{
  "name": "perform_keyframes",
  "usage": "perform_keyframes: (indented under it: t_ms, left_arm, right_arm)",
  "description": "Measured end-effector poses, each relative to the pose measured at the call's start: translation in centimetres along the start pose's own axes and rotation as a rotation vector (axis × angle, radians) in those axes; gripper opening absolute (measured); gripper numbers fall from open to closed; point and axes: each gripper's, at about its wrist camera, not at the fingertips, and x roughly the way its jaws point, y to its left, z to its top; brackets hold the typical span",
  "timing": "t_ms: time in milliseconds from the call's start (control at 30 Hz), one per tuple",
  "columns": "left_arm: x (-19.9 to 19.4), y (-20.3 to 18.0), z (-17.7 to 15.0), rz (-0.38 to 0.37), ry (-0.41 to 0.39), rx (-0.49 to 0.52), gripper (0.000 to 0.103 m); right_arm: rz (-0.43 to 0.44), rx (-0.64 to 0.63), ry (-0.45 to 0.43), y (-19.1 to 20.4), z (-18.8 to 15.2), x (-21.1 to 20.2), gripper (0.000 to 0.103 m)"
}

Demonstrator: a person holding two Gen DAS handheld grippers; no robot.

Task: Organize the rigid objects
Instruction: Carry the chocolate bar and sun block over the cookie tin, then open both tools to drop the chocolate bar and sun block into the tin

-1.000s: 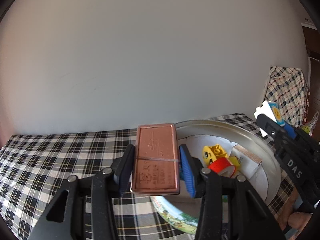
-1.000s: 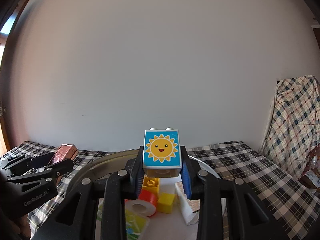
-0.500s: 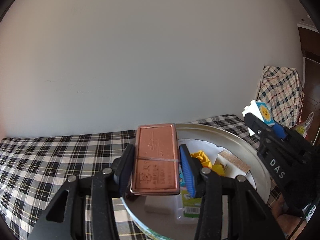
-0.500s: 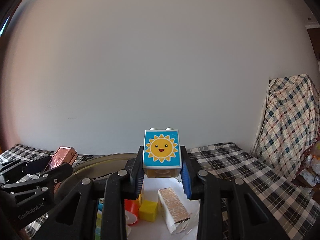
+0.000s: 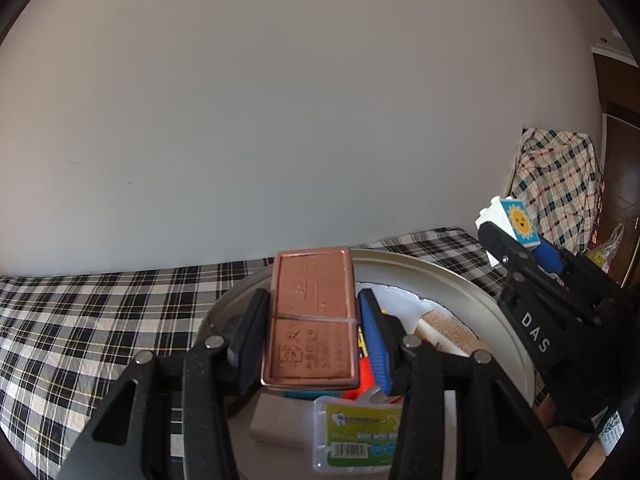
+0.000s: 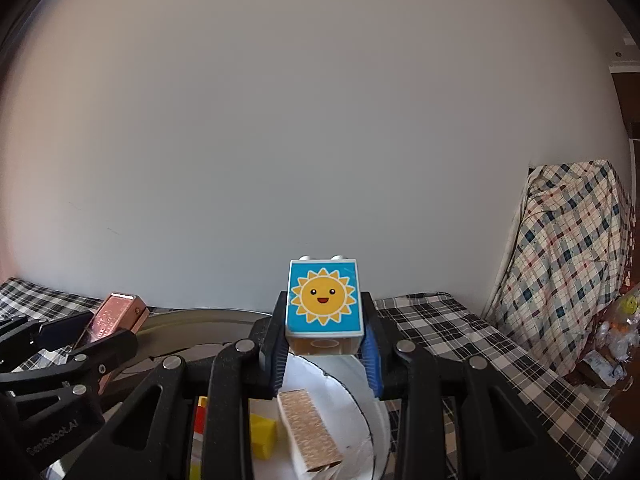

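Observation:
My left gripper [image 5: 312,328] is shut on a flat copper-coloured tin [image 5: 311,320] with embossed lettering, held above the round metal basin [image 5: 472,292]. The same tin [image 6: 114,316] shows at the left of the right wrist view, in that gripper [image 6: 100,330]. My right gripper [image 6: 324,344] is shut on a white toy block with a blue sun picture [image 6: 323,300], over the basin's far part [image 6: 192,320]. That block [image 5: 510,220] and gripper [image 5: 516,240] appear at the right of the left wrist view.
In the basin lie a white-and-green plastic case [image 5: 356,436], a grey block [image 5: 280,424], a cardboard-topped box [image 6: 310,428], a yellow cube [image 6: 262,436] and a red piece [image 5: 362,376]. A checked cloth [image 5: 80,320] covers the table; a checked-draped chair [image 6: 572,260] stands right.
Both grippers have moved forward over the basin, each still gripping its object. The basin's contents have slid lower in both views, and the green case and grey block have come into view.

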Motion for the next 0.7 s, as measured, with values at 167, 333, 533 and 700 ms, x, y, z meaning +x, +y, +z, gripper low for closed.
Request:
perform_keyframes:
  t_ms: [167, 333, 533, 700]
  left_arm:
    - [0.6, -0.4, 0.1, -0.001, 0.011, 0.000, 0.045]
    - [1.0, -0.6, 0.2, -0.003, 0.024, -0.002, 0.045]
    - [1.4, -0.9, 0.2, 0.000, 0.038, 0.007, 0.045]
    - [2.0, -0.8, -0.1, 0.022, 0.067, 0.021, 0.045]
  right_arm:
    - [-0.007, 0.004, 0.004, -0.4, 0.1, 0.4, 0.034]
    - [-0.015, -0.011, 0.012, -0.4, 0.0, 0.9, 0.034]
    - [-0.003, -0.003, 0.030, -0.4, 0.1, 1.1, 0.034]
    - [0.017, -0.011, 0.059, -0.2, 0.1, 1.3, 0.034]
